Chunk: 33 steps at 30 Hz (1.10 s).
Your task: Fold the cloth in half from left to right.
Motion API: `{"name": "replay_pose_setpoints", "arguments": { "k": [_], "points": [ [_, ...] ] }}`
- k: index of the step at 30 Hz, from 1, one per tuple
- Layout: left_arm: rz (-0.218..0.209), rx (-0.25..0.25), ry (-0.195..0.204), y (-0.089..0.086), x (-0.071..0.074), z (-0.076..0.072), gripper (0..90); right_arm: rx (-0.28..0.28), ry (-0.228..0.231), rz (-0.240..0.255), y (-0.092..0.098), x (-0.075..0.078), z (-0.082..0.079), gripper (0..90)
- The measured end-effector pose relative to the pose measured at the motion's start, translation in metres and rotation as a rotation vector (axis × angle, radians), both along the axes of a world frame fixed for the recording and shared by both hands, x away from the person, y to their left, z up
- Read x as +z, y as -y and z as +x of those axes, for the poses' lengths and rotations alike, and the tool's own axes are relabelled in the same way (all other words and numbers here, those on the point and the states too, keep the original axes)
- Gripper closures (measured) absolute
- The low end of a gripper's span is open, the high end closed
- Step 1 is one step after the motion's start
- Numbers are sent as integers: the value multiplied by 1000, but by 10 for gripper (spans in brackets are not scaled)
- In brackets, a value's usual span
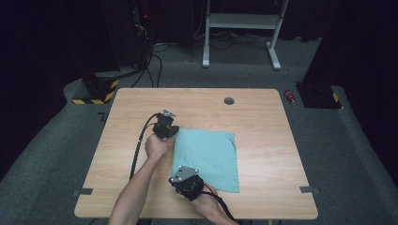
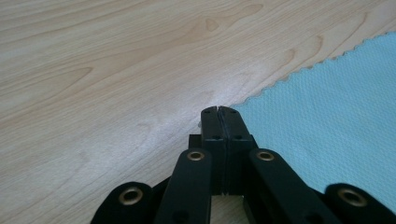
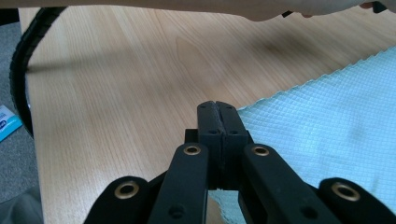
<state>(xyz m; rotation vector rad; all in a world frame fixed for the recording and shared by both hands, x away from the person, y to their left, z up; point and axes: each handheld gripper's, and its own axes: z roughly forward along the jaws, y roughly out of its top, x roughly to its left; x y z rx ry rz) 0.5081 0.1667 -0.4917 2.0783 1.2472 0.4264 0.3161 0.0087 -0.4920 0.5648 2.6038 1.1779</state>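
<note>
The light-blue cloth [image 1: 206, 159] lies flat on the wooden counter [image 1: 263, 122], right of centre on the near half; it appears folded into a rectangle, though the layer count cannot be confirmed. The left tongs [image 2: 218, 108] are fully closed at the far left corner of the cloth, and the right tongs [image 3: 217, 104] are fully closed at the near left corner. In both gripper views the jaws meet at the scalloped cloth edge; whether either pair pinches the fabric cannot be determined. Judged from this, both left corners are addressed and the lifting or folding stroke remains. The cable [image 1: 139, 145] runs along the counter left of the cloth. A grommet hole [image 1: 229, 101] lies beyond it. Nothing obstructs the path rightward.
</note>
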Motion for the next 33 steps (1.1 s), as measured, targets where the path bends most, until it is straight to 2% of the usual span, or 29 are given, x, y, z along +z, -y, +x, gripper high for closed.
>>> {"name": "replay_pose_setpoints", "arguments": {
  "k": [9,12,16,21,24,33],
  "points": [
    [-12,23,-10,-24,6,-4,899,24,-15,19,-9,6,1,900],
    [-29,41,-11,-33,7,-6,899,35,-18,26,-14,9,2,900],
    [-36,48,-4,-45,12,-9,900,52,-9,23,-20,12,1,900],
    [-41,57,11,-53,23,-12,900,61,-5,46,-26,20,0,900],
    [-59,51,20,-52,28,-15,900,63,-3,61,-23,22,-1,900],
    [-43,9,22,-27,28,-10,900,10,-2,88,6,22,-4,900]
  ]
}}
